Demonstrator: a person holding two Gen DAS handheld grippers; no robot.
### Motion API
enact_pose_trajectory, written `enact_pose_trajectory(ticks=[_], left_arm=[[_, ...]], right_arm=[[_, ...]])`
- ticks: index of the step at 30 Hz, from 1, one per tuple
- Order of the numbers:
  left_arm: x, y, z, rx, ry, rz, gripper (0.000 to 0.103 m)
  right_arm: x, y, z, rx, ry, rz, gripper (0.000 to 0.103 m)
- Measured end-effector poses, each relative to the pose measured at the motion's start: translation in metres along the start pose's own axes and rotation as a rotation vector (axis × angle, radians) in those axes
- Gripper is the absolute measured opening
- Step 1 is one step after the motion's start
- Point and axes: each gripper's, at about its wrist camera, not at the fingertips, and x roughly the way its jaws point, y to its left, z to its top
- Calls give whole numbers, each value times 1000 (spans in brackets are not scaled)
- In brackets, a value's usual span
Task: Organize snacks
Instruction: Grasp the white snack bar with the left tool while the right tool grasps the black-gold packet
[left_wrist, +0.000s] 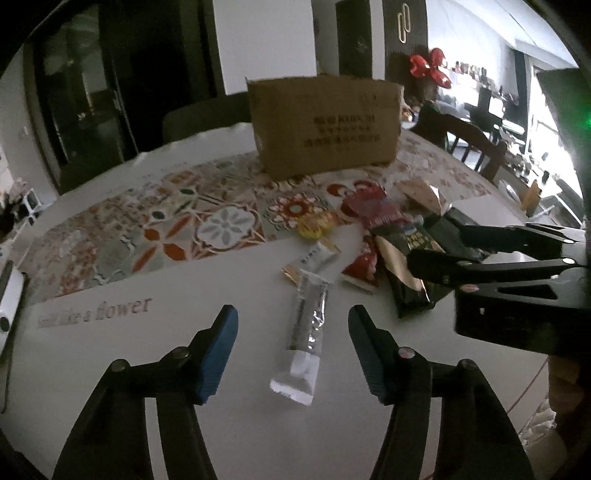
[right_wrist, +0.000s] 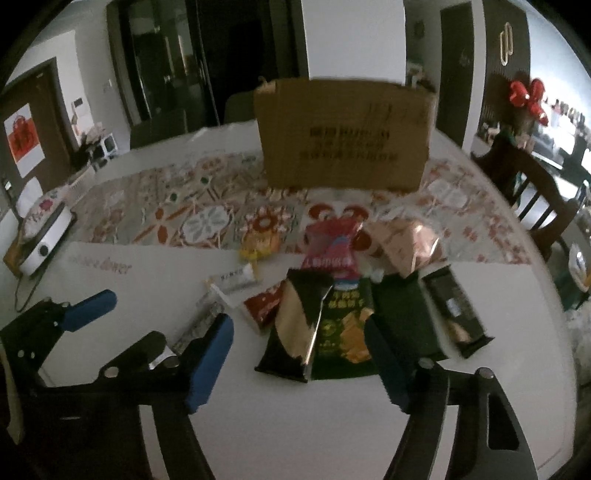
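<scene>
A pile of snack packets lies on the white table in front of an open cardboard box. A silver stick packet lies flat between the blue pads of my left gripper, which is open and does not touch it. My right gripper is open too, its jaws on either side of a black-and-gold packet and a green chip bag, apart from both. Further back lie a red-pink bag, a yellow packet and a pinkish foil bag. A black bar lies at the right.
A patterned runner crosses the table under the box. A white appliance with a cord sits at the left table edge. A wooden chair stands at the right. In the left wrist view the right gripper reaches in over the dark packets.
</scene>
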Motion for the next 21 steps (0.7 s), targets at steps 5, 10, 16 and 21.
enact_pose_trajectory(ticks=[5, 10, 16, 21], left_arm=[[15, 0, 1, 5, 42, -35, 51], [29, 5, 3, -14, 75, -44, 45], [41, 7, 4, -33, 104, -75, 41], [52, 5, 6, -36, 130, -104, 36]], right_arm=[[22, -1, 1, 11, 72, 11, 64], [37, -1, 0, 15, 122, 22, 57], [51, 1, 0, 9, 162, 26, 53], [54, 4, 2, -6, 159, 17, 53]])
